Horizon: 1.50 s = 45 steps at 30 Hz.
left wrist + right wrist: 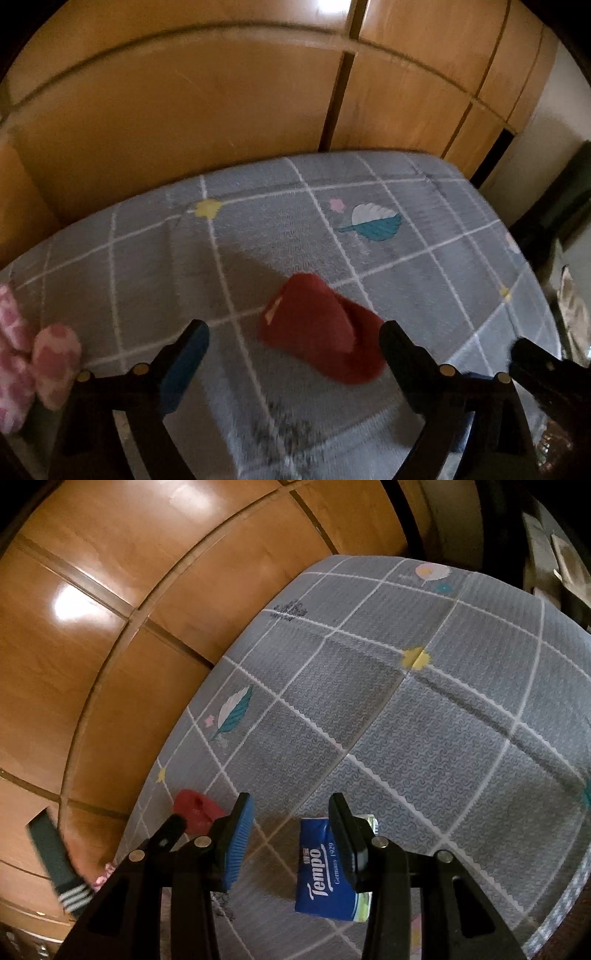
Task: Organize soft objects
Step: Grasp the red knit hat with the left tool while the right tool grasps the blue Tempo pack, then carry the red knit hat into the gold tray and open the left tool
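A red soft cap-like object (325,328) lies on the grey checked bed cover (406,258). My left gripper (293,336) is open just above and around its near side, touching nothing. A pink and white fuzzy sock pair (33,354) lies at the left edge of the bed. In the right wrist view my right gripper (291,808) is open; a blue Tempo tissue pack (321,871) lies on the cover below, beside the right finger. The red object (195,808) also shows at the left. A dark striped sock (59,864) hangs at lower left.
A brown wooden wardrobe (221,103) stands right behind the bed. The bed's right edge drops to a dark gap with cluttered items (569,306). The right gripper's tip (532,354) shows at the right of the left wrist view.
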Each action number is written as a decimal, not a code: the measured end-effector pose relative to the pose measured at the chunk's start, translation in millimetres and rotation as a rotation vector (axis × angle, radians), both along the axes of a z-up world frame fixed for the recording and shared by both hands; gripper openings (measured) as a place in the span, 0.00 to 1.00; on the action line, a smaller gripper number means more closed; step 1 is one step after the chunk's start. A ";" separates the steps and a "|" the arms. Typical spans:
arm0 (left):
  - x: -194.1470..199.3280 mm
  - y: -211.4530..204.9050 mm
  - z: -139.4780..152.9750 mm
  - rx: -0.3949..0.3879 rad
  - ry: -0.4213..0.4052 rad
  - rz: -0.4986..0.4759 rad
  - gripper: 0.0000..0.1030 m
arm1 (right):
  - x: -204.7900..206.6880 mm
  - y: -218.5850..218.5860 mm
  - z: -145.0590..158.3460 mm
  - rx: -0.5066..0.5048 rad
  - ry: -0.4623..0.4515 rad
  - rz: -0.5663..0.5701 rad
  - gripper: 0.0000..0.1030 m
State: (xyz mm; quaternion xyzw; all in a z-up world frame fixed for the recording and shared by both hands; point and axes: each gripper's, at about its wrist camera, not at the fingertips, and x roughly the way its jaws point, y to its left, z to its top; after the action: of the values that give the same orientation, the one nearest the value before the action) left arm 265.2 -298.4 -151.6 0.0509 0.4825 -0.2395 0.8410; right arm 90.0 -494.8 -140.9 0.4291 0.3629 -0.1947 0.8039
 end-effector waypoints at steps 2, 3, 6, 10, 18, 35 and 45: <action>9.5 -9.1 -10.3 0.017 0.017 -0.005 0.69 | -0.9 -1.1 -0.6 0.005 0.002 -0.008 0.41; 13.3 -13.4 -15.3 0.022 0.024 -0.008 0.50 | -1.2 -1.3 -1.0 0.006 0.004 -0.010 0.41; 18.9 -23.0 -28.5 0.022 0.063 -0.048 0.37 | -1.8 -3.4 -3.4 0.004 0.026 -0.026 0.41; 13.9 -18.7 -27.5 0.008 0.035 -0.054 0.36 | -1.9 -6.7 -8.8 -0.015 0.089 -0.047 0.41; -6.9 19.7 -3.4 0.003 -0.017 -0.006 0.36 | 9.4 2.5 -21.4 -0.052 0.221 0.020 0.54; -67.6 94.7 77.5 -0.019 -0.164 0.032 0.36 | 43.4 61.7 -41.0 -0.359 0.452 0.301 0.53; -39.9 167.3 119.4 -0.007 -0.203 0.175 0.36 | 41.0 74.8 -43.8 -0.407 0.453 0.310 0.53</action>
State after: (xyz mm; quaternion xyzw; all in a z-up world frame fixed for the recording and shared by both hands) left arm 225.2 -131.2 -32.2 0.0296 0.3967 -0.1605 0.9033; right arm 131.0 -420.0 -184.7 0.1456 0.5468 -0.2292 0.7920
